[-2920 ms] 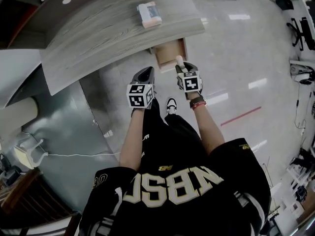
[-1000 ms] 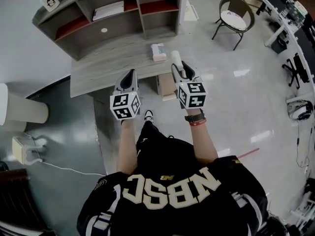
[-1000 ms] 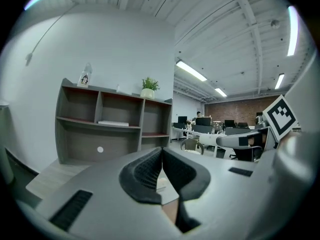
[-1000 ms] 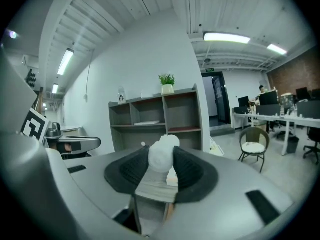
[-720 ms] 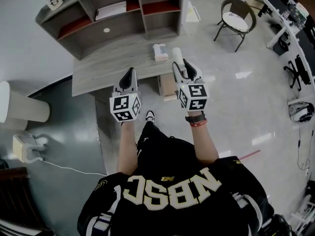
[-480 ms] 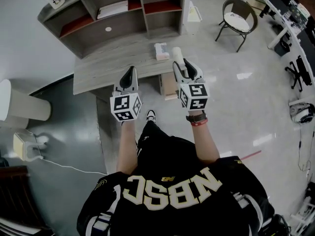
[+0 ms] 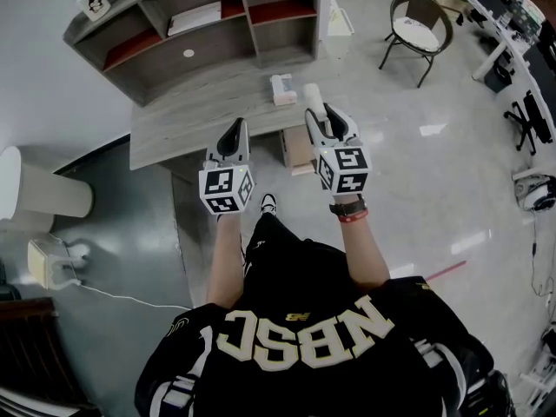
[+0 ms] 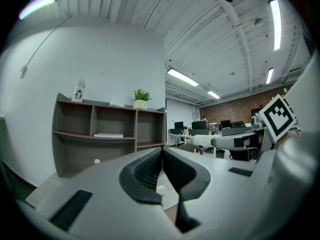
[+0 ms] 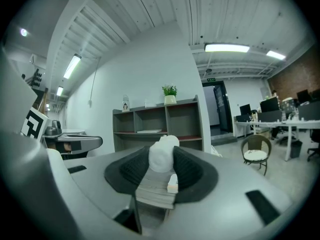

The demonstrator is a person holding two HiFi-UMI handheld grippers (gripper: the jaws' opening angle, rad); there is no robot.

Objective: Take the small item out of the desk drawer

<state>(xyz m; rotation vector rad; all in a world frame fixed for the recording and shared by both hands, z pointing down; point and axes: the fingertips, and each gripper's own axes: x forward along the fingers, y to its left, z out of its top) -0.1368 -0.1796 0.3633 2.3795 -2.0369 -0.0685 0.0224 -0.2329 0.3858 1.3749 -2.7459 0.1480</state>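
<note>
Reaching forward side by side, both arms level one tool each at the grey wood-grain desk [image 7: 187, 120]. The right gripper [image 7: 318, 120] clamps the single small white rounded item [image 7: 311, 96], clear of the one open light-wood drawer [image 7: 298, 152]. The left gripper [image 7: 234, 134] has its jaws pressed together, empty.

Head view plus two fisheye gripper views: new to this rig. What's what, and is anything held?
No robot: a person stands at a desk, a hand-held two-jaw gripper in each hand. The head view comes from a camera on the person's head, looking steeply down. The other two come from cameras riding on each gripper, looking along its jaws. The marker cubes are gripper parts. On the desk lies a small pale box; under its edge the drawer stands open. The left gripper is shut and empty. The right gripper is closed on a small white item.
</note>
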